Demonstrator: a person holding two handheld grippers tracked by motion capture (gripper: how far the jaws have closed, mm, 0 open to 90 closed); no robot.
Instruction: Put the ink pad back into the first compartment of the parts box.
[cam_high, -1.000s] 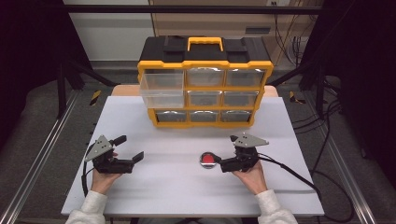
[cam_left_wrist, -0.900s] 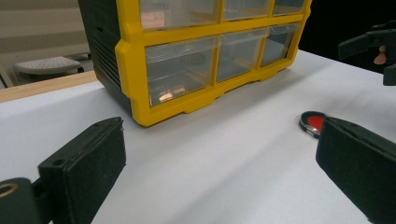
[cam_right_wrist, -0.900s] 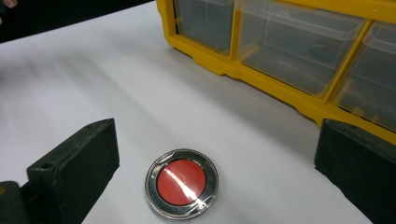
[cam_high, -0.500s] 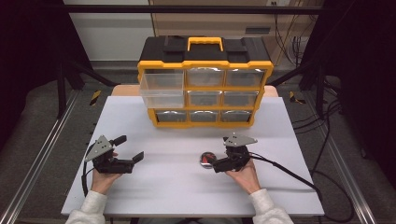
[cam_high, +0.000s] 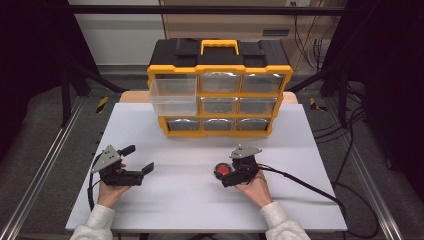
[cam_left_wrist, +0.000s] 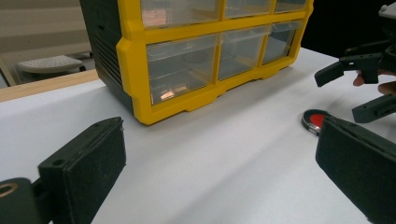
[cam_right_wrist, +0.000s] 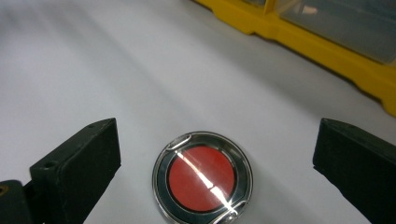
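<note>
On the white table (cam_high: 200, 200), seen from the high view, a yellow drawer cabinet (cam_high: 217, 87) stands at the far edge with its top-left drawer (cam_high: 173, 95) pulled out, presumably ready to receive a part. The red disc (cam_high: 221, 170) lies flat near the table's middle, well in front of the cabinet. The right hand-held gripper (cam_high: 226, 176) sits just beside the disc, jaws spread, lined up for a pickup. The left hand-held gripper (cam_high: 138, 161) rests well apart to the left, jaws spread and empty, probably parked out of the way.

From the left gripper view, both jaws stand wide with nothing between them. The cabinet (cam_left_wrist: 205, 56) rises ahead; the disc (cam_left_wrist: 316, 120) lies at right, with the right hand-held gripper (cam_left_wrist: 362, 86) just beyond it, released.

From the right gripper view, the disc (cam_right_wrist: 202, 178) lies between the spread jaws, touching neither. It is round and low: a red centre, a dark ring around it, and a shiny clear rim that catches the light. The smooth rim may slip, so a centred, level grip is advisable.
</note>
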